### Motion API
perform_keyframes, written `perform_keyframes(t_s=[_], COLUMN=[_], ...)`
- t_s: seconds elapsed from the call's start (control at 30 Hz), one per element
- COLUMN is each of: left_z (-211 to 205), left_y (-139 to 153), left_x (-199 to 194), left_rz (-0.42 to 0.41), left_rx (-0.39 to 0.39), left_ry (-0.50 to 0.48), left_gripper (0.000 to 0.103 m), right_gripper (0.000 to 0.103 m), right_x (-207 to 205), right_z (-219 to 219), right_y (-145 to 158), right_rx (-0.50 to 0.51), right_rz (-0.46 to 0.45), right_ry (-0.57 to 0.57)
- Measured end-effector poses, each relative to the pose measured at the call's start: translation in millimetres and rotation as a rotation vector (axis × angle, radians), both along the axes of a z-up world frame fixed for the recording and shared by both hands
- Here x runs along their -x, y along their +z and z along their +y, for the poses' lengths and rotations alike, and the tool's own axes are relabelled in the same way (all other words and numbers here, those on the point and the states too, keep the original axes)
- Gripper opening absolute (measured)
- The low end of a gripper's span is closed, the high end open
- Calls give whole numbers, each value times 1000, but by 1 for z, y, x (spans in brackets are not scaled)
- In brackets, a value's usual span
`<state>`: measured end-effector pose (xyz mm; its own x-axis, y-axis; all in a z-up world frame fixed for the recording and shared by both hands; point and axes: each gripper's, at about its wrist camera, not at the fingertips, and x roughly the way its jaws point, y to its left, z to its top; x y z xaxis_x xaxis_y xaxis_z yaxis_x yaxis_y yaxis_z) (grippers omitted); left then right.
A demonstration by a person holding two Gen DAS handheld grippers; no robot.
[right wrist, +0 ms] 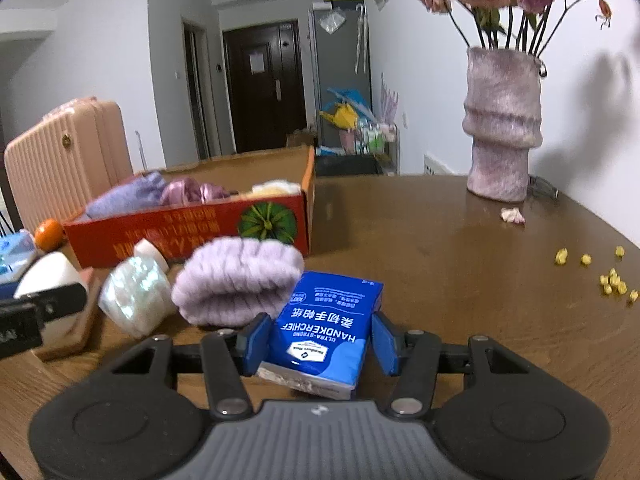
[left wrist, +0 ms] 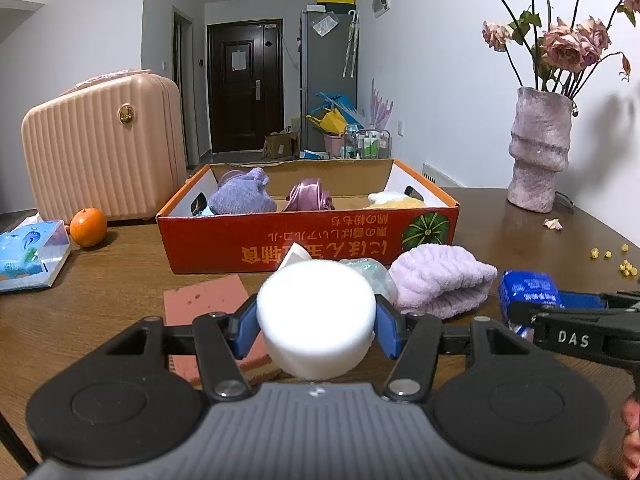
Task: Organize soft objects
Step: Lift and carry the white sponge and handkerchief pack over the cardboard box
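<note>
Wooden table (right wrist: 440,240): left tool (left wrist: 316,326) pinching foam cylinder (left wrist: 316,312), right tool (right wrist: 318,344) spread around handkerchief pack (right wrist: 324,328).

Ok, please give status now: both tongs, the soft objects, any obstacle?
Left tongs shut on white foam cylinder. Right tongs around blue handkerchief pack, right pad apart. Lilac towel before orange box.

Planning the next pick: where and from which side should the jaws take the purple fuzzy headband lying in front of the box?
Grip the purple headband across its folded, ribbed bulk at mid-length, coming from above. It lies flat on the table, wedged between the pearly pouch and the blue handkerchief pack, so side access looks crowded. The plush should compress, so I would close well down.
</note>
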<state>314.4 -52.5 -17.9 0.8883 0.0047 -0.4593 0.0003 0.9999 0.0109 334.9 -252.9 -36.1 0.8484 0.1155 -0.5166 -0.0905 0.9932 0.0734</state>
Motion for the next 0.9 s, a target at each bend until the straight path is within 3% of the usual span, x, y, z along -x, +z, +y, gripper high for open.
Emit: perform_keyframes(t_s=[0.3, 0.9], left_z=[1, 19], left_y=[9, 28], left_x=[-1, -33], left_rz=[-41, -99], left_rx=[1, 38], left_ry=[11, 46], left_gripper=[59, 59], right_gripper=[54, 54], right_x=[6, -27], right_z=[6, 38], right_y=[14, 26], right_rx=[-28, -88], right_rz=[-114, -216], right_ry=[5, 34])
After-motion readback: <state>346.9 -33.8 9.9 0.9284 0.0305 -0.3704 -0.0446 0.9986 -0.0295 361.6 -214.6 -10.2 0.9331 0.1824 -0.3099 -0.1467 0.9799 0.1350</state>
